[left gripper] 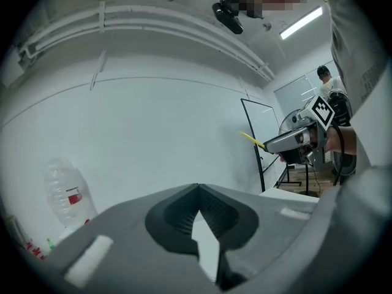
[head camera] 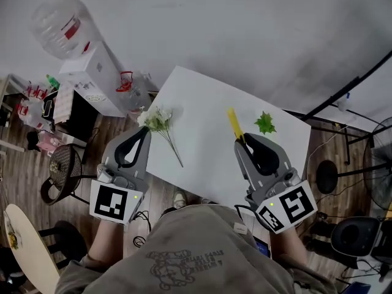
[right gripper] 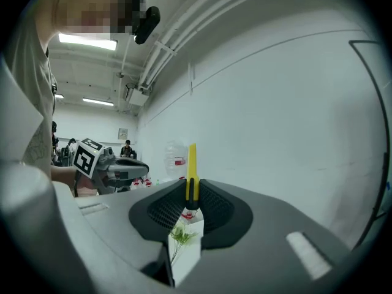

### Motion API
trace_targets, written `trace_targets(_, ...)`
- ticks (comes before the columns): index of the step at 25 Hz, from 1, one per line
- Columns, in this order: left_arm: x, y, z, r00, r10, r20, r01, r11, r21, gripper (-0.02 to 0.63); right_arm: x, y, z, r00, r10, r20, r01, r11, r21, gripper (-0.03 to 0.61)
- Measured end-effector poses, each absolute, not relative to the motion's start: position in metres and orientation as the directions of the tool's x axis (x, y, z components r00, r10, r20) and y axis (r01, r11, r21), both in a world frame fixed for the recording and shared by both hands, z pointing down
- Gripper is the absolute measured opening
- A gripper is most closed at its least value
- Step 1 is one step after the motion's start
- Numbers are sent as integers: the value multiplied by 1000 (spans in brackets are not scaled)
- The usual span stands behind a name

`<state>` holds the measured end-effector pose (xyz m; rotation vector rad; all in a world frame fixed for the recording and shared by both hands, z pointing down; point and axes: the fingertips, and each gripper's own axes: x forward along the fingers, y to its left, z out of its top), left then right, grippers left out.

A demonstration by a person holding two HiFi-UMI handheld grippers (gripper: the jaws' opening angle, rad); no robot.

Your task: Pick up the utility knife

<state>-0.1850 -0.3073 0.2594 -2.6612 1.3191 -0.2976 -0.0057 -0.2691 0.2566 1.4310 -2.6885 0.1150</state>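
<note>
The yellow utility knife (head camera: 235,124) sticks out forward from my right gripper (head camera: 242,141), which is shut on it above the white table (head camera: 202,97). In the right gripper view the knife (right gripper: 192,164) stands upright, pinched between the jaw tips of the right gripper (right gripper: 192,193). My left gripper (head camera: 144,131) hovers over the table's left edge, near a white flower sprig (head camera: 160,122). Its jaws meet at the tips of the left gripper (left gripper: 198,192) with nothing between them. The left gripper view also catches the right gripper (left gripper: 300,141) holding the knife (left gripper: 251,138).
A green leaf (head camera: 265,124) lies on the table's right part. Off the table to the left are a water jug (head camera: 61,22), a white box (head camera: 97,78) and a round chair (head camera: 63,169). A black stand (head camera: 349,90) and a fan (head camera: 378,164) are at right.
</note>
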Motion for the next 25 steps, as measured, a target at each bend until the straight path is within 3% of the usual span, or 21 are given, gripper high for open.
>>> trace_targets(25, -189, -291, 272, 590, -787, 181, -764, -617, -192, 2, -2, -265, 267, -489, -864, 117, -871, 492, -10, 91)
